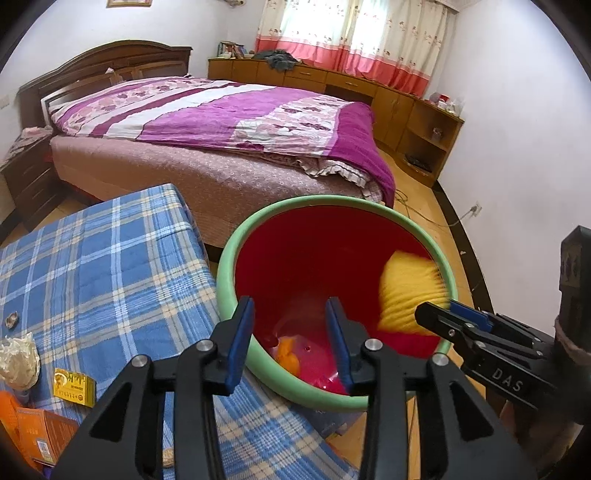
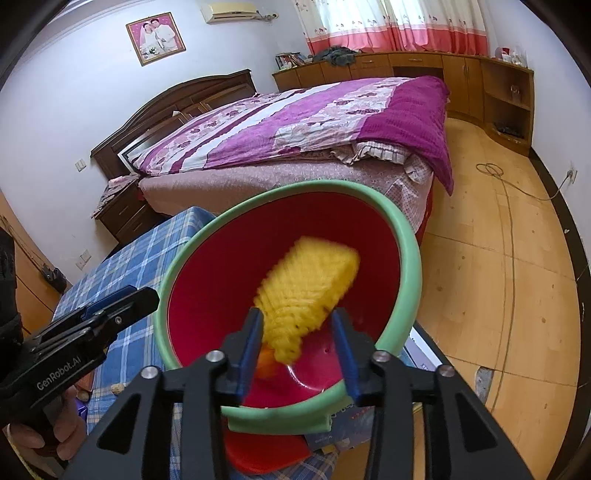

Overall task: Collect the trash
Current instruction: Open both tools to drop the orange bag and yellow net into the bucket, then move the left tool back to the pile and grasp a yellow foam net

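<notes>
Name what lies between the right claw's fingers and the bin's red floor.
A blurred yellow sponge-like object, seemingly mid-drop, over the bin; right wrist view shows it, right claw open.

Soft daylight through the curtained window (image 1: 354,33), strong fisheye bending, dark corners, motion-blurred yellow foam net (image 2: 308,295)

blue plaid table (image 1: 110,258) bears crumpled paper (image 1: 18,358), yellow box (image 1: 74,387), bin (image 1: 225,273).

Left tongs (image 1: 291,332) gape over the green-rimmed red plastic bin (image 1: 258,236); a blurred yellow ribbed wrapper (image 1: 406,291) sits inside.
</notes>
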Demonstrator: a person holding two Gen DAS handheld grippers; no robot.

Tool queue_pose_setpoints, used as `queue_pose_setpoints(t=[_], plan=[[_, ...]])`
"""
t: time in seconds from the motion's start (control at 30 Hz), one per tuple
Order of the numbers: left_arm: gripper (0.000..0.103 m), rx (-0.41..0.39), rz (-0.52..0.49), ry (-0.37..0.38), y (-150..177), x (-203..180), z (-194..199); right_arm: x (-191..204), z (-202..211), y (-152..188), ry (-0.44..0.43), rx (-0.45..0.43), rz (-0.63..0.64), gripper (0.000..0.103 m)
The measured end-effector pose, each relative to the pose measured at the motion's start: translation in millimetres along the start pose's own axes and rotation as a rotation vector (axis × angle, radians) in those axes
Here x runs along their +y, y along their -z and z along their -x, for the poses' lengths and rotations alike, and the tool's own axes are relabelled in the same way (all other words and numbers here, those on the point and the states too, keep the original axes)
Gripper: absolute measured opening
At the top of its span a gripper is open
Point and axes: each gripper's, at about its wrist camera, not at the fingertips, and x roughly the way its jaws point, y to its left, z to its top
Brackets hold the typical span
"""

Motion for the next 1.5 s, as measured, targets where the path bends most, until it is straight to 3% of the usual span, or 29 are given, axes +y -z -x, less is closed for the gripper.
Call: queue_pose_setpoints(t=[0.3, 0.8, 1.5], plan=[[0.04, -0.001, 0.067, -0.014, 4.7, 12.7, 11.5, 6.3, 9.0, 5.0, -0.019, -0.01, 0.003, 0.059], [0.04, -0.032, 0.12, -0.041, 29.6, 39.1, 71.2, 40.2, 39.4, 23.2, -0.062, -0.045, -0.003, 0.065], [0.04, -0.07, 0.285, -0.191, 86.9, 126.5, 151.5, 123.5, 56.8, 62.2, -0.125, -0.02, 0.075, 0.07]])
